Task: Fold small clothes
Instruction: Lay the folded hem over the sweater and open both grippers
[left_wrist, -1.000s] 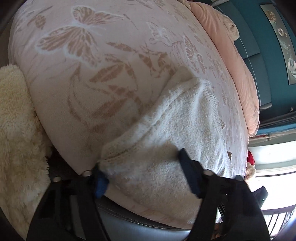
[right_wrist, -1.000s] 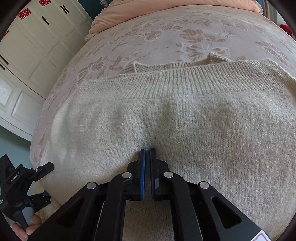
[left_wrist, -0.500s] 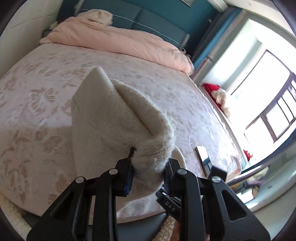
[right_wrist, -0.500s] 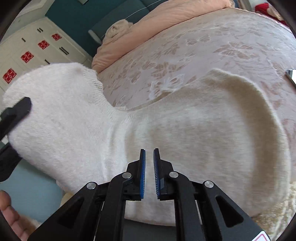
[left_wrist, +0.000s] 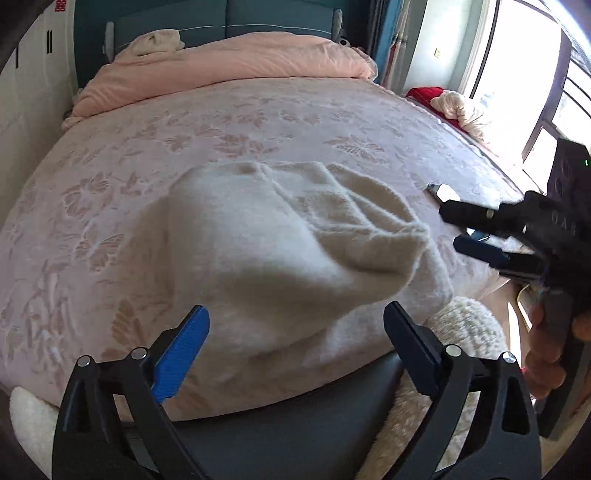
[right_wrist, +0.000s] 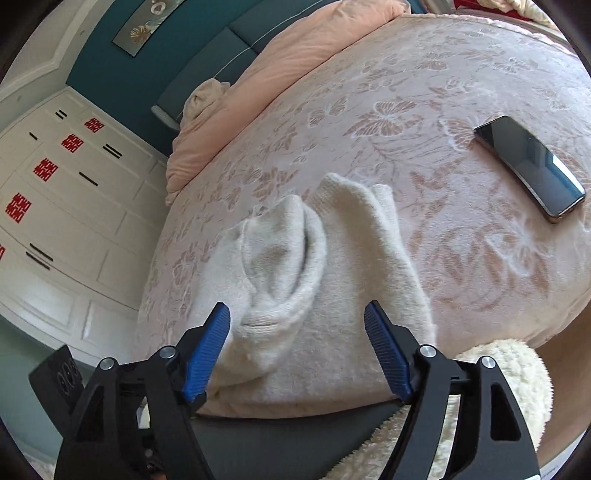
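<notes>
A cream knitted sweater (left_wrist: 280, 258) lies folded in a loose heap on the pink patterned bed (left_wrist: 258, 122), near the front edge. My left gripper (left_wrist: 295, 350) is open and empty just in front of it. My right gripper (right_wrist: 297, 350) is open and empty too, with the sweater (right_wrist: 325, 266) lying just beyond its fingertips. The right gripper also shows at the right of the left wrist view (left_wrist: 476, 232), beside the sweater.
A phone (right_wrist: 532, 168) lies on the bed right of the sweater. A pink duvet (left_wrist: 229, 62) is bunched at the head of the bed. A fluffy cream rug (right_wrist: 498, 387) lies below the bed's edge. White wardrobes (right_wrist: 55, 192) stand on the left.
Both grippers have let go of the sweater and opened. The sweater, held up half a second ago, now lies folded on the bed, and both grippers have drawn back.
</notes>
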